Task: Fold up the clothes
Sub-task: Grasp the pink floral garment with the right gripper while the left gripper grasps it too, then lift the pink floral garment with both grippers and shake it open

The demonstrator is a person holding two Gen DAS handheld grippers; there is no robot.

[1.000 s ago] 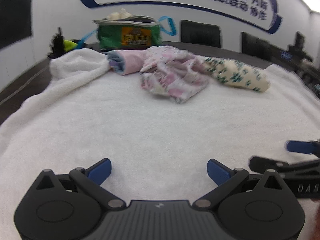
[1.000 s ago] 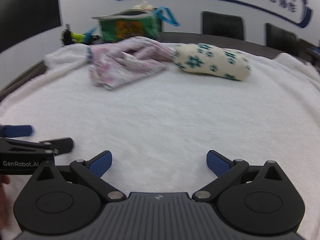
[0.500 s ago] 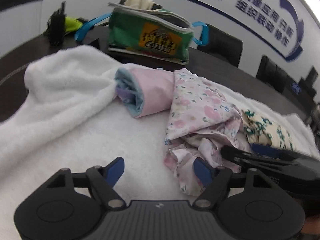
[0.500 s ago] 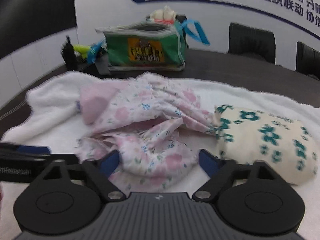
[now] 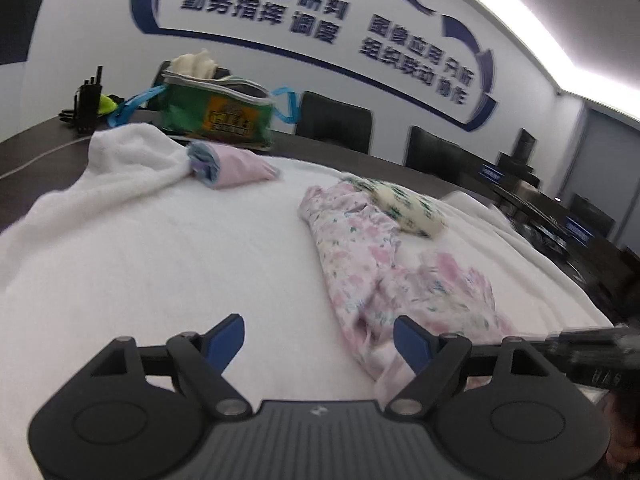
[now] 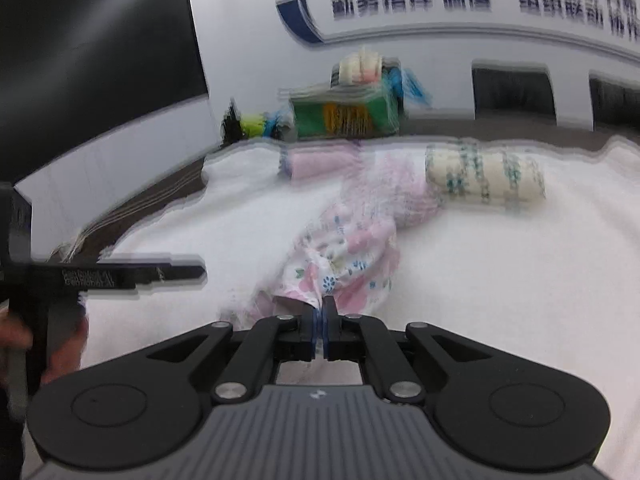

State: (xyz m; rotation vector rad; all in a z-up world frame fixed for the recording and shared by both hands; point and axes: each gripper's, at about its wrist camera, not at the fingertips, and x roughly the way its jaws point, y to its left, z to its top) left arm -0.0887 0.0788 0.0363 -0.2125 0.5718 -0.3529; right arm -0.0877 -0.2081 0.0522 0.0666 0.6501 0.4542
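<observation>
A crumpled pink floral garment [image 5: 368, 256] lies stretched toward me on the white towel [image 5: 160, 248]. My right gripper [image 6: 322, 312] is shut on its near edge; the cloth [image 6: 348, 236] trails away from the jaws. My left gripper [image 5: 320, 334] is open and empty, its right finger beside the garment's near end. The right gripper's body [image 5: 592, 348] shows at the left wrist view's right edge. The left gripper [image 6: 120, 276] shows at the left in the right wrist view.
A rolled pink garment [image 5: 236, 166] and a rolled cream garment with green flowers [image 5: 408, 208] lie at the towel's far side. A green bag [image 5: 220, 112] stands behind them on the dark table [image 5: 40, 140]. Black chairs [image 5: 336, 122] line the wall.
My right gripper has closed on the floral garment and pulled it toward me, away from the rolls. My left gripper has drawn back, still open.
</observation>
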